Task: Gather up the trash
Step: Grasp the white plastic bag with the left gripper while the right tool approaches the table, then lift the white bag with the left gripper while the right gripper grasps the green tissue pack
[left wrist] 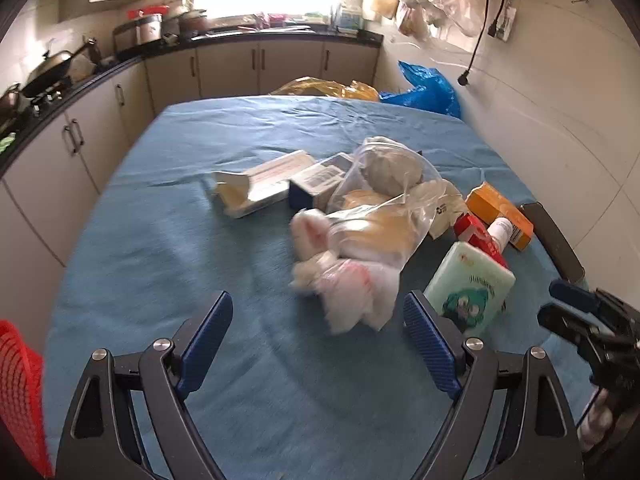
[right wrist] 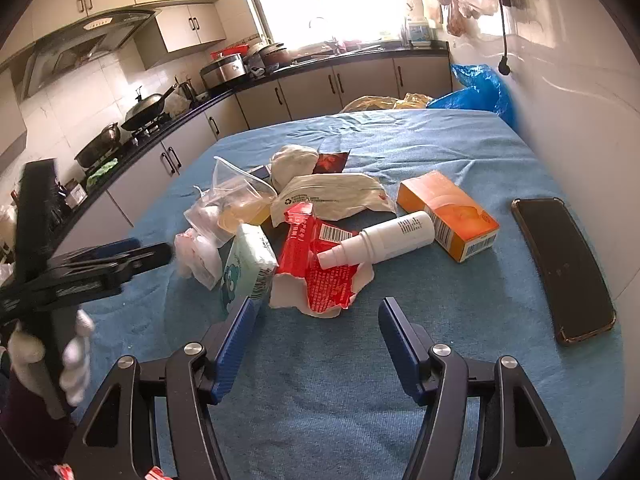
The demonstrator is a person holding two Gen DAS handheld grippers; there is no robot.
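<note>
A pile of trash lies on the blue tablecloth (left wrist: 200,264). It holds a clear plastic bag (left wrist: 384,204) with crumpled white tissue (left wrist: 344,288), an open white carton (left wrist: 256,188), a green tissue pack (left wrist: 468,284), a torn red wrapper (right wrist: 320,268), a white spray bottle (right wrist: 380,240) and an orange box (right wrist: 448,212). My left gripper (left wrist: 318,320) is open and empty, just short of the tissue. My right gripper (right wrist: 316,320) is open and empty, just short of the red wrapper. Each gripper also shows at the other view's edge.
A black phone (right wrist: 564,268) lies at the table's right edge by the wall. A red basket (left wrist: 20,400) is at the near left. Blue (left wrist: 428,88) and yellow bags sit beyond the far edge. Kitchen counters (left wrist: 80,92) run along the left and back.
</note>
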